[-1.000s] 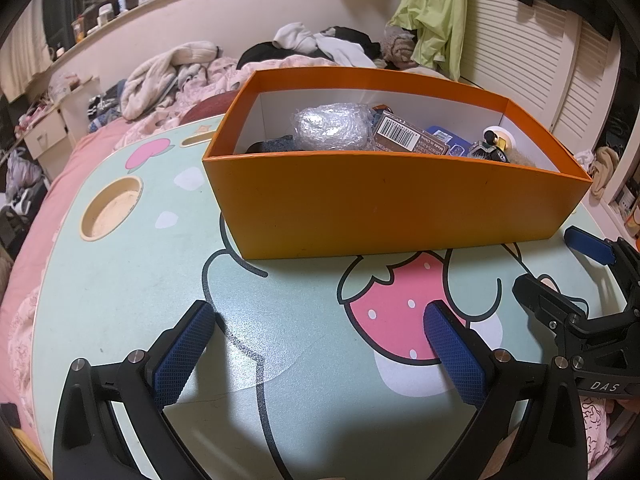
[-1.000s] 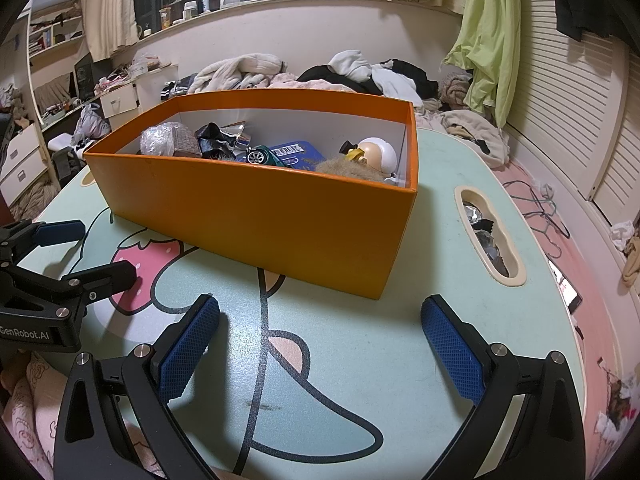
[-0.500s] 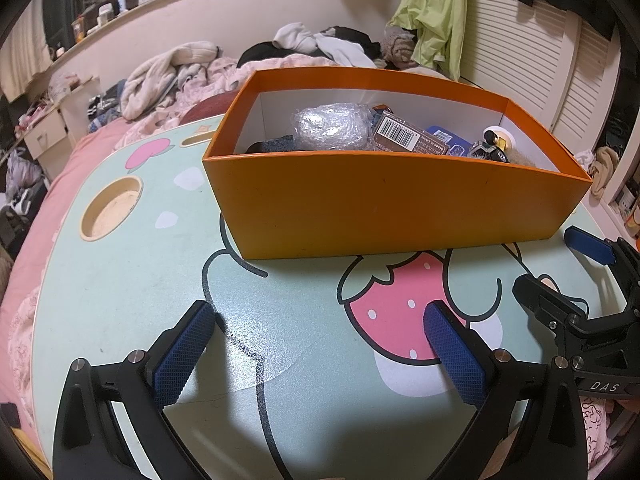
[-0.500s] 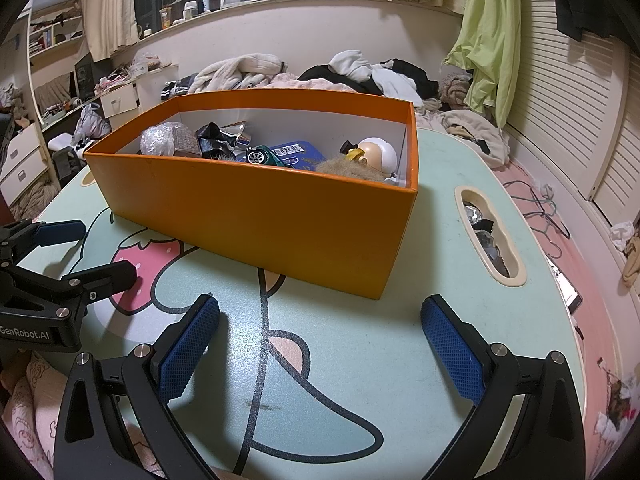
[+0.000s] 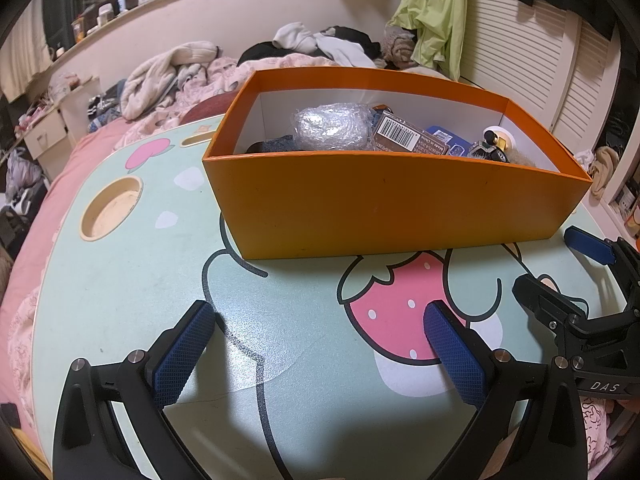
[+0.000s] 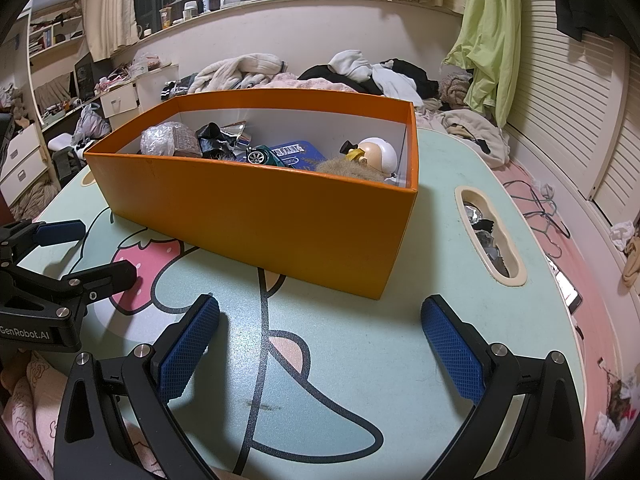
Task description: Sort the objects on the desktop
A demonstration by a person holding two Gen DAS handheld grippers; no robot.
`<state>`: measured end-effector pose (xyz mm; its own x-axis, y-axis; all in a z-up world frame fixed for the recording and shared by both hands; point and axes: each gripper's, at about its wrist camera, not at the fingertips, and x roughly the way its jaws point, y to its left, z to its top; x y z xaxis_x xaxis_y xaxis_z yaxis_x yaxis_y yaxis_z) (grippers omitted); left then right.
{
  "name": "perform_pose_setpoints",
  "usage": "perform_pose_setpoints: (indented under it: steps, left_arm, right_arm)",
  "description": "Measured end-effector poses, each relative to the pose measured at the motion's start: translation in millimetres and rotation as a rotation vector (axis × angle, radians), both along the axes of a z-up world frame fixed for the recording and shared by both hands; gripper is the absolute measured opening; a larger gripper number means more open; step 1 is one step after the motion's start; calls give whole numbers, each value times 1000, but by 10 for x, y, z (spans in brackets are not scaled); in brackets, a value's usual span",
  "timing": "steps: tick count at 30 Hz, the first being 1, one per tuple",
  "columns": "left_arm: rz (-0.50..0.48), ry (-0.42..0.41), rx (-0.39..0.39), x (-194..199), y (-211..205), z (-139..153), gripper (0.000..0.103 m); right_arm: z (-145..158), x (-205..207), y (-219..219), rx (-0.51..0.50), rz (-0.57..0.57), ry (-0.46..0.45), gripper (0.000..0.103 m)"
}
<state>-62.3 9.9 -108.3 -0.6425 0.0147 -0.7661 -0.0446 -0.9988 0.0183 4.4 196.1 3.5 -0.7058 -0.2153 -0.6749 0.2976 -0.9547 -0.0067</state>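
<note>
An orange box [image 5: 384, 204] stands on the cartoon-printed table [image 5: 120, 288]; it also shows in the right wrist view [image 6: 256, 212]. Inside lie a bubble-wrapped bundle [image 5: 330, 128], a brown barcoded pack [image 5: 404, 136], a blue card [image 6: 294, 152], a toy car [image 6: 262, 156] and a white-headed figure [image 6: 378, 154]. My left gripper [image 5: 320, 320] is open and empty, in front of the box. My right gripper [image 6: 320, 316] is open and empty, in front of the box's right corner. Each gripper shows at the edge of the other's view.
The table has a round cup recess [image 5: 112, 208] at the left and a long slot [image 6: 490, 236] holding small items at the right. Behind the table a bed is piled with clothes [image 6: 360, 72]. A slatted closet door [image 6: 568, 92] stands at the right.
</note>
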Motion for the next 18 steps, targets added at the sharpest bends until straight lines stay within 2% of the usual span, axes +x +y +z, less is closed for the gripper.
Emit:
perform_pose_setpoints:
  steps: [18]
  left_arm:
    - [0,0,0,14,-4,-5,103]
  right_arm:
    - [-2,0,-4,0,0,0,101]
